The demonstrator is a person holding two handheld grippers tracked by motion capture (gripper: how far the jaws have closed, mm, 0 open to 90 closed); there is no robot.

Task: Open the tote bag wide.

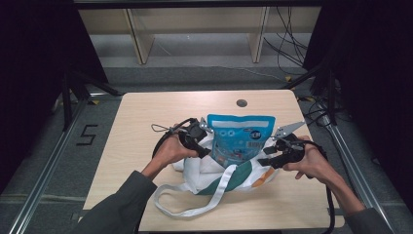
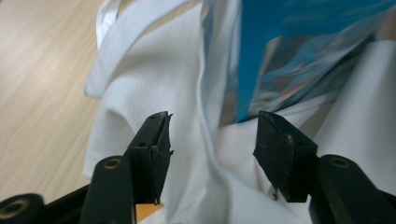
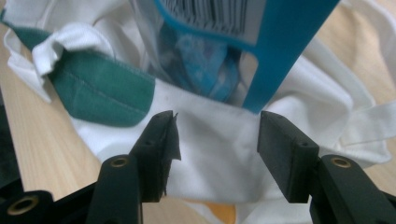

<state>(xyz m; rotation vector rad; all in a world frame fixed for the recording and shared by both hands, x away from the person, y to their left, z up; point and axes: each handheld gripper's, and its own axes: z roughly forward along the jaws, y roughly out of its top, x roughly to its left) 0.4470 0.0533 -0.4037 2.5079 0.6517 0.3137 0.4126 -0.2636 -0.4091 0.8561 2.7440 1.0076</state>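
The blue snack pouch (image 1: 240,138) stands upright in the mouth of a white tote bag (image 1: 214,171), its lower part sunk into the cloth, and the bag lies near the front middle of the worktop (image 1: 141,112). The left gripper (image 1: 203,145) sits just left of the pouch, its fingers (image 2: 152,144) spread wide over white cloth and grasping nothing. The right gripper (image 1: 267,157) sits just right of the pouch, fingers (image 3: 285,149) likewise released, over the bag's rim beside a green panel (image 3: 105,95). The bag's white strap (image 1: 192,202) loops towards the worktop's front edge.
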